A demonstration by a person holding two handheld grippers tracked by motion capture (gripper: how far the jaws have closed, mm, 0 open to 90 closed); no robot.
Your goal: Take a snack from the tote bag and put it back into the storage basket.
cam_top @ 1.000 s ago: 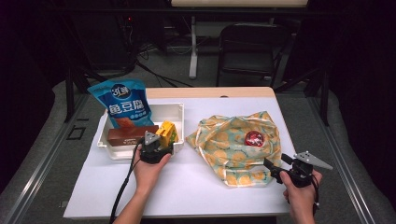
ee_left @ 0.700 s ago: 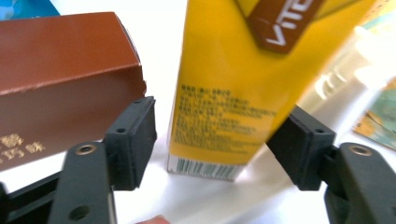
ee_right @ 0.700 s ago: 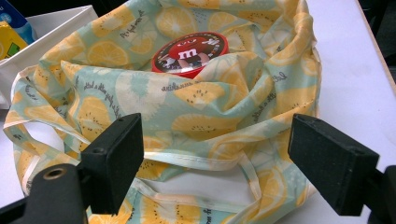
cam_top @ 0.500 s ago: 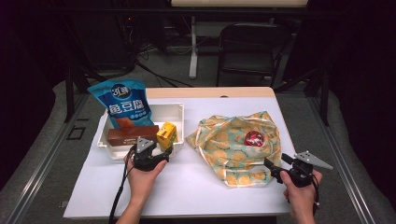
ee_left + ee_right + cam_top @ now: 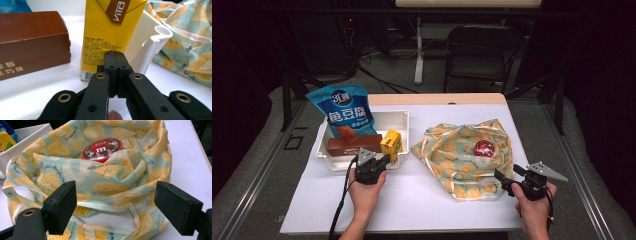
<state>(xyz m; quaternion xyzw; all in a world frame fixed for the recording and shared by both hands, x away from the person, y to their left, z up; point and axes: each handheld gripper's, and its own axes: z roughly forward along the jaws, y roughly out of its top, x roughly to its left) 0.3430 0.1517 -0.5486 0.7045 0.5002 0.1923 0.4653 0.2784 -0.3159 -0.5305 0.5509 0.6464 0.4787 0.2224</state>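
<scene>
Both jaws of my left hand-held gripper [image 5: 113, 53] have just closed empty before the yellow drink carton [image 5: 110, 32], so grasping remains.

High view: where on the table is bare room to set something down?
Free: the white table between the two hands, in front of the tray and the lemon-print bag, and the strip behind that bag. Crowded: the tray's front, with brown box and yellow carton.
</scene>
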